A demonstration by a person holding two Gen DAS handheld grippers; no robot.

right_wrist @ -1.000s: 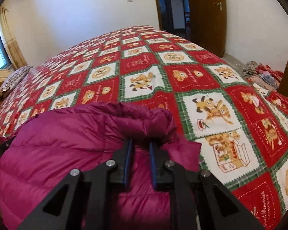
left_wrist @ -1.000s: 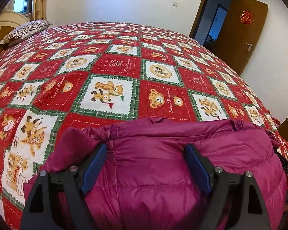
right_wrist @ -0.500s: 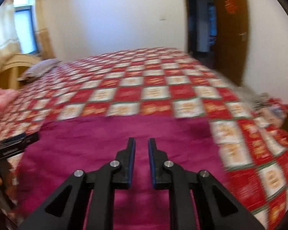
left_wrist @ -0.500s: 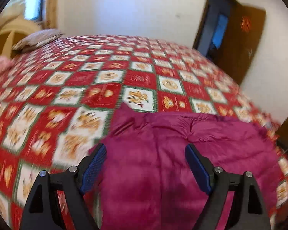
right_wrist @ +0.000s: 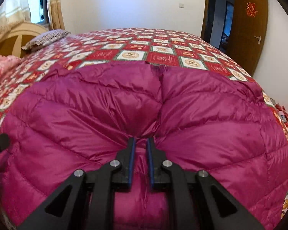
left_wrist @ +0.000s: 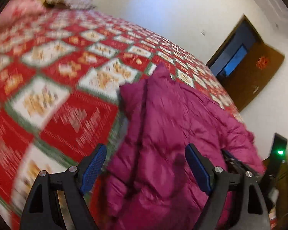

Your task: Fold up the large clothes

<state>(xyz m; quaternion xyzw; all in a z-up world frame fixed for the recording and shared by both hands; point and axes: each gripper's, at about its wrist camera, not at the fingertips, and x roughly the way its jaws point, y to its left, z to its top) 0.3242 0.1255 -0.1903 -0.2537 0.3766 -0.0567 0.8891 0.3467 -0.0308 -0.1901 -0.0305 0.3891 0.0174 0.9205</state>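
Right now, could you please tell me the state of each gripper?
Left gripper: open, holding nothing, above the magenta down jacket.
Right gripper: shut on the jacket's fabric.

Magenta quilted puffer jacket [right_wrist: 201, 115] gleaming, red, white and green checked bear-print bedspread [right_wrist: 163, 51] showing beneath, blue pads [left_wrist: 94, 168] lining black jaws

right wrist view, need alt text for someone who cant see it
The right tongs are shut on a pinch of a magenta puffer jacket that lies spread across a bed with a red, white and green patchwork quilt. Beyond the bed are a white wall, a striped pillow at left and an open brown door at right.
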